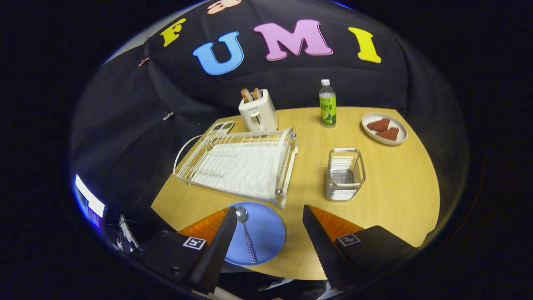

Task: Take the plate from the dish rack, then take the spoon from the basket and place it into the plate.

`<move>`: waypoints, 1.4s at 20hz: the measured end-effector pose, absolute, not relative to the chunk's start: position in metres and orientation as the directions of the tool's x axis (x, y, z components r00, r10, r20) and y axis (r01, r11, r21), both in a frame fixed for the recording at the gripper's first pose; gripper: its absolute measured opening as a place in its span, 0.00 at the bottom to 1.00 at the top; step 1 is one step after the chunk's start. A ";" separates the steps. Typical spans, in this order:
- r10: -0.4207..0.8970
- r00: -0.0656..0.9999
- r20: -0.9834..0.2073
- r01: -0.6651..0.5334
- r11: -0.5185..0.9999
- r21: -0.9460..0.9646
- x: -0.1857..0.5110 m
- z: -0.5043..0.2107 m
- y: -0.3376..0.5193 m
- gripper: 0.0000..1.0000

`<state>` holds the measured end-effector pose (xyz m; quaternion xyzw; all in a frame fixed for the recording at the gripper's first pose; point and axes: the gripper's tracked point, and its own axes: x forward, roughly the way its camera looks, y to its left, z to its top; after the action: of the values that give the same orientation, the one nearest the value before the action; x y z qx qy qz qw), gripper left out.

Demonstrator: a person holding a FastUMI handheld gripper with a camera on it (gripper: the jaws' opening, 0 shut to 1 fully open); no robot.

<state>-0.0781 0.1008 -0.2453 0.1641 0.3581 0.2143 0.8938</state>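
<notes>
Lying on one plate (266, 233), one spoon (246, 233); tool (270, 221) fingers apart.

plate (262, 233): lower middle of the frame, on the table (391, 196), just below the dish rack (239, 164)
spoon (246, 233): lying in the plate
gripper (270, 227): fingers spread apart at the bottom, plate partly between them
basket (343, 174): right of the rack
toaster (258, 110): behind the rack
bottle (327, 104): upper middle, right of the toaster
small dish (384, 129): upper right
</notes>
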 end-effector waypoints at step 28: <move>0.061 0.975 -0.213 -0.039 0.994 0.105 -0.019 -0.060 -0.192 0.96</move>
<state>-0.0191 -0.1921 -0.0600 0.0503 0.1084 0.0253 0.9925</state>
